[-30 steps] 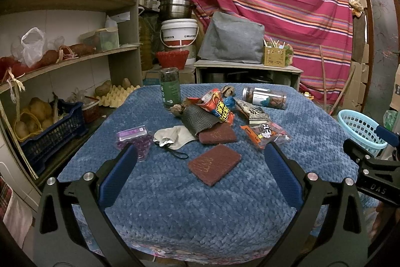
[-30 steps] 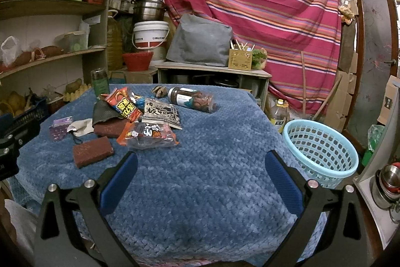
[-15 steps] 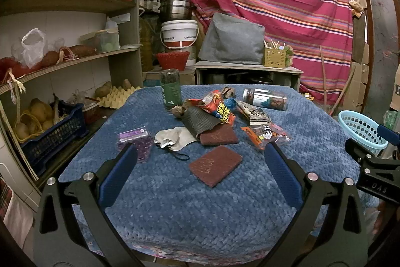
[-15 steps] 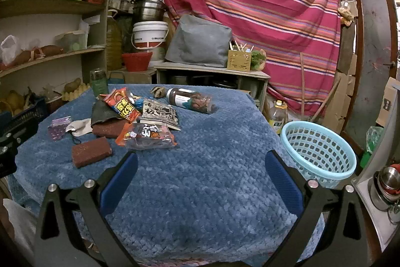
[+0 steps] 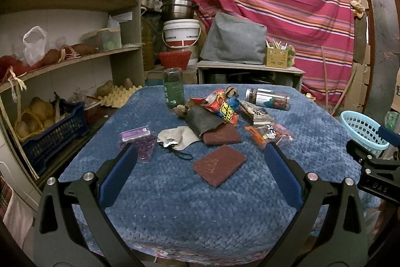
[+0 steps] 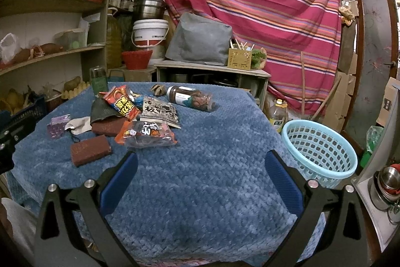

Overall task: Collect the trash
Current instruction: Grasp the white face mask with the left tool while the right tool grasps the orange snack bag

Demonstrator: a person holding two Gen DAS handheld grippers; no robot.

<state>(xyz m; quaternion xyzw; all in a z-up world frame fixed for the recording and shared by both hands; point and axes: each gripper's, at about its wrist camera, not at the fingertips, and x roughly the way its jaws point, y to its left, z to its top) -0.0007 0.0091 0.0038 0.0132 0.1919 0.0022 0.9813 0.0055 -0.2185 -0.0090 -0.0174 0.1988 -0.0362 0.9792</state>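
Both grippers slightly nearer trash

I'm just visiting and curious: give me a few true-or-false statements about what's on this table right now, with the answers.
1. Both the left gripper and the right gripper are open and hold nothing. True.
2. The light blue basket has wrappers in it. False: no trash shows inside.
3. The green jar stands upright. True.
4. The brown-filled jar stands upright. False: it lies on its side.
5. The brown scouring pad sits in the basket. False: it lies on the blue table cover.
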